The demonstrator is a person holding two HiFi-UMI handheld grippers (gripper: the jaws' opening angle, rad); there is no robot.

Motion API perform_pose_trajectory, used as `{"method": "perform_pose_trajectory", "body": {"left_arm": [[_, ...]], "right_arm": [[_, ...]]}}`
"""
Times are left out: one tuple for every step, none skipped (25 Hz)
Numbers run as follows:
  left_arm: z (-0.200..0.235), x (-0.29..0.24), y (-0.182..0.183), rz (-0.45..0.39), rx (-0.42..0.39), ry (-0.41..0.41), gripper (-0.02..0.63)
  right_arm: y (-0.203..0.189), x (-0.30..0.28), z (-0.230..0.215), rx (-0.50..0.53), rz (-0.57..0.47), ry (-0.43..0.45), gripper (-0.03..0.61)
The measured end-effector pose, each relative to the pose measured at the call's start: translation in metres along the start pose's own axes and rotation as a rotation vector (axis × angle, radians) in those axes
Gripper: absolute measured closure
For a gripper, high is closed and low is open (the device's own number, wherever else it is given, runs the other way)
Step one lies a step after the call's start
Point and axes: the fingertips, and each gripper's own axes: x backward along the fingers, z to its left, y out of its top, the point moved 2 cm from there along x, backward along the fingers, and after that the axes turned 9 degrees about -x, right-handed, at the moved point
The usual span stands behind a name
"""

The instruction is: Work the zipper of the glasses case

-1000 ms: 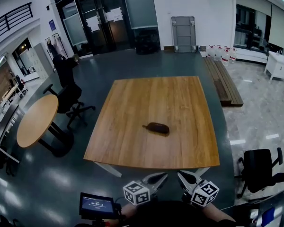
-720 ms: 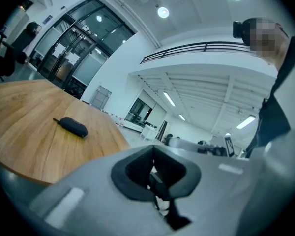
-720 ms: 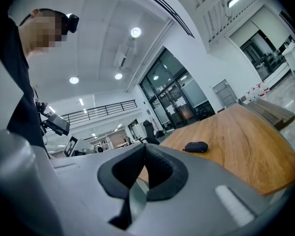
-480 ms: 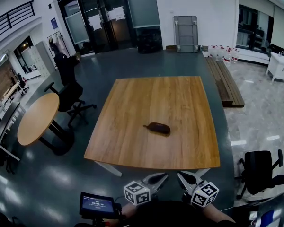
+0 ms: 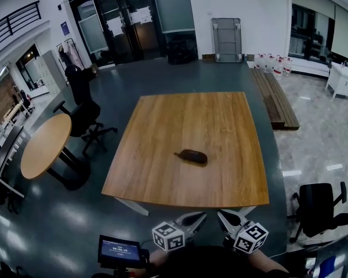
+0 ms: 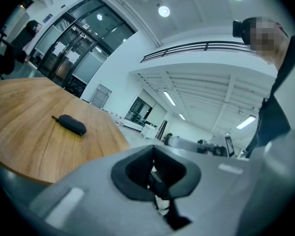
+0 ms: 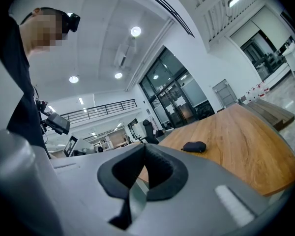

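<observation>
Over the last second nothing on the wood shifted. The small, dark, oval glasses case [image 5: 192, 156] lay where it had been, just below the middle of the frame, on the large square light-wood table [image 5: 162, 120]. Its thin pull tab [image 5: 177, 153] pointed toward frame left. The grey left gripper [image 5: 202, 215] and the grey right gripper [image 5: 221, 215] kept their places at bottom centre, each with its jaws pressed together on nothing, well short of the case.

So neither tool had any hold on case or zipper, and whether the zip ran shut or open was too small to tell (the scene suited a case waiting to be zipped as well as one already worked and set down).

The table's near edge lay between the grippers and the case, with bare wood on every side of it. The black office chair [image 5: 319, 204] at lower right and the round wooden side table [image 5: 46, 146] at left stood well clear.
</observation>
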Motion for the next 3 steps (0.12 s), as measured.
{"method": "perform_pose_trajectory", "body": {"left_arm": [[-0.0004, -0.0007, -0.0003, 0.001, 0.001, -0.001, 0.611], [-0.0007, -0.0013, -0.0006, 0.002, 0.001, -0.002, 0.611], [-0.0011, -0.0018, -0.0008, 0.003, 0.002, -0.004, 0.611]], "right_arm": [[0.0003, 0.0007, -0.0006, 0.0, -0.001, -0.002, 0.574], [0.0005, 0.0013, -0.001, 0.0, -0.003, -0.004, 0.574], [0.0008, 0.0019, -0.0013, 0.0, -0.004, -0.006, 0.574]]}}
